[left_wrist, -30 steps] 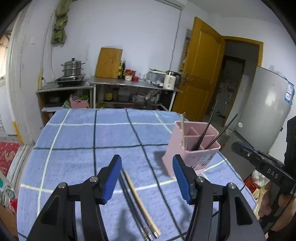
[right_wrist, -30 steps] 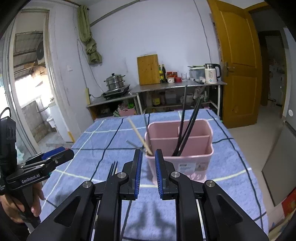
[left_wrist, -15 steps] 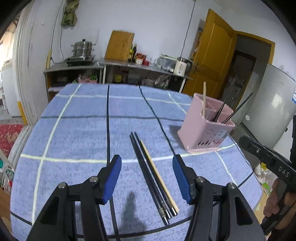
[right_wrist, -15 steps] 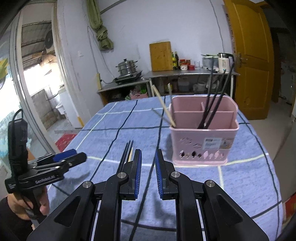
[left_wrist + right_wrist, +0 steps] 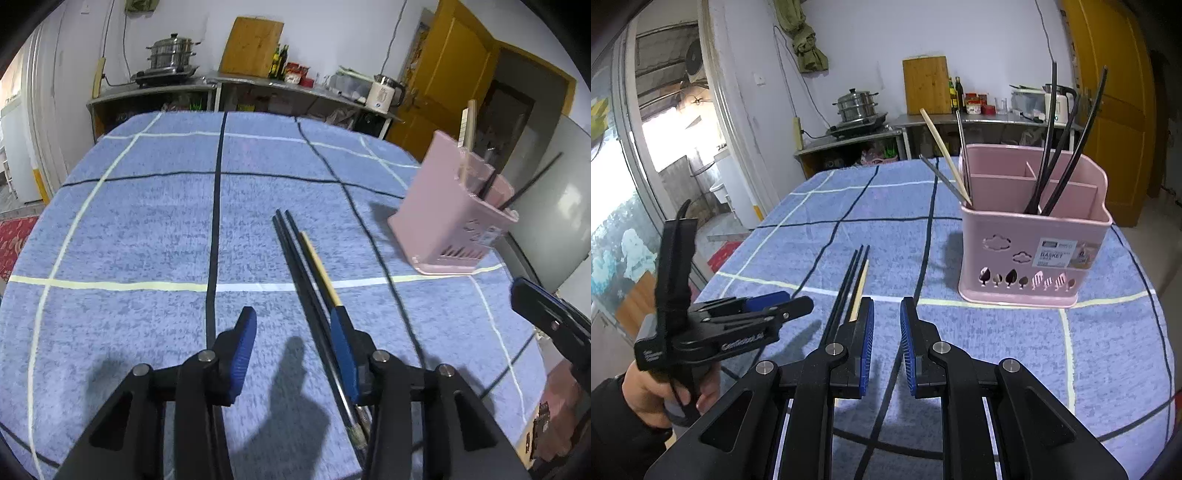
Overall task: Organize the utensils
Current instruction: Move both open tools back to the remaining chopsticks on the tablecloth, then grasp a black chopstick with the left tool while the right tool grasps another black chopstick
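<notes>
Now the left gripper is closing its jaws over the blue checked tablecloth with nothing yet between them, the black and wooden chopsticks lying just beside its right finger, while the right gripper is hovering empty, narrowly parted, near the pink utensil basket.

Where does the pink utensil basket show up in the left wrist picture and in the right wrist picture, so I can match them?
Left wrist view: the pink utensil basket stands at the right edge, tilted by the lens, beyond the chopsticks lying on the cloth.
Right wrist view: the basket stands right of centre, upright, its label facing the camera.
Shared landmark: the wooden cutting board leaning on the back wall.
</notes>
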Available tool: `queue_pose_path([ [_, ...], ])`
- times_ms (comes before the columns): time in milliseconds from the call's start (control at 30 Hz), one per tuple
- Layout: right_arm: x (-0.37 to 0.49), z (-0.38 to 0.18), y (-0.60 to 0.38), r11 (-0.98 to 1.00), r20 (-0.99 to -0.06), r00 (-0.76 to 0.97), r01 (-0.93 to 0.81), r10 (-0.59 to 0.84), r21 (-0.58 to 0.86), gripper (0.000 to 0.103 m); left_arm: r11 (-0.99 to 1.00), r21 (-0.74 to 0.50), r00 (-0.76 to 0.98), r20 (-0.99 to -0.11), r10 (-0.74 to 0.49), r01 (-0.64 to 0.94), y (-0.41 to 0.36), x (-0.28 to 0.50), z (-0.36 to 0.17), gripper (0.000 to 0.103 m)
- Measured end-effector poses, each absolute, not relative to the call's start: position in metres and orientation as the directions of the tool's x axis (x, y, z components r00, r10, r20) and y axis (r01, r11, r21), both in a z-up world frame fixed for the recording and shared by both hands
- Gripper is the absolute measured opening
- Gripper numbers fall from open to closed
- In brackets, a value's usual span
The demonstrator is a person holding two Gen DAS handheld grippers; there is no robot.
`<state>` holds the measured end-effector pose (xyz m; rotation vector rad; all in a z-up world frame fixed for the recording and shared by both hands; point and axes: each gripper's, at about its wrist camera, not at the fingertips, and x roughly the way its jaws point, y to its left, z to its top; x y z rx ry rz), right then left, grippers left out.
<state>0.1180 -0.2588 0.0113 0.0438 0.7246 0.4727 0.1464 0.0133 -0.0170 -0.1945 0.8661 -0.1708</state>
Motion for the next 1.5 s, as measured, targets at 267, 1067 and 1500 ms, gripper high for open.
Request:
queue_pose_path([
  [267, 0.126, -0.003, -0.257, 0.892, -0.649, 0.625, -0.401, 0.434, 0.21, 0.015, 0.972, -0.226, 0.609, -0.763, -0.218, 0.064, 0.004, 0.166, -0.032, 0.038],
  [1067, 0.148, -0.011, -0.218, 0.853, -0.657, 0.568, -0.463, 0.495, 0.241, 0.015, 0.988, -0.149, 0.603, -0.792, -0.094, -0.043, 0.057, 0.157, -0.037, 0.018],
  [1500, 0.203, -0.05, -0.155, 0.829, -0.728, 0.469, -0.503, 0.501, 0.246, 0.015, 0.953, -0.286, 0.594, -0.786, -0.172, -0.102, 0.09, 0.179, -0.041, 0.018],
])
